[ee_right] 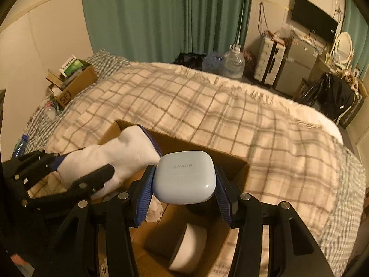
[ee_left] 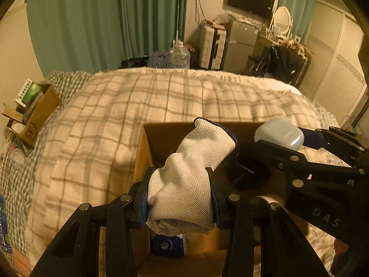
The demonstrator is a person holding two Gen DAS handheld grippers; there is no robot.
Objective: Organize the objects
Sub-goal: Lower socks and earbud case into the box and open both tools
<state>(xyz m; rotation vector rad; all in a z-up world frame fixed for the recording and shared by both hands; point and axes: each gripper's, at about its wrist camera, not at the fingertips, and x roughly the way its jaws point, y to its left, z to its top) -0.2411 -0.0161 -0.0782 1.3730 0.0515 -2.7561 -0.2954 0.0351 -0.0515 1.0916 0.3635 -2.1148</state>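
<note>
My left gripper (ee_left: 180, 198) is shut on a rolled white sock (ee_left: 184, 184) and holds it above an open cardboard box (ee_left: 140, 152) on the bed. My right gripper (ee_right: 184, 184) is shut on a pale blue earbud case (ee_right: 184, 177), also over the box (ee_right: 239, 168). In the left wrist view the right gripper (ee_left: 276, 138) with the case (ee_left: 280, 133) shows at the right. In the right wrist view the left gripper (ee_right: 76, 168) and the sock (ee_right: 124, 152) show at the left. Inside the box lie a blue item (ee_left: 167, 245) and a dark round object with a white face (ee_right: 191, 249).
The box rests on a plaid blanket (ee_right: 207, 115) that covers the bed. A second cardboard box (ee_right: 76, 85) full of items stands at the bed's far left by the wall. Beyond the bed are green curtains (ee_right: 161, 18), water jugs (ee_right: 233, 64), a suitcase (ee_right: 267, 62) and a small fridge.
</note>
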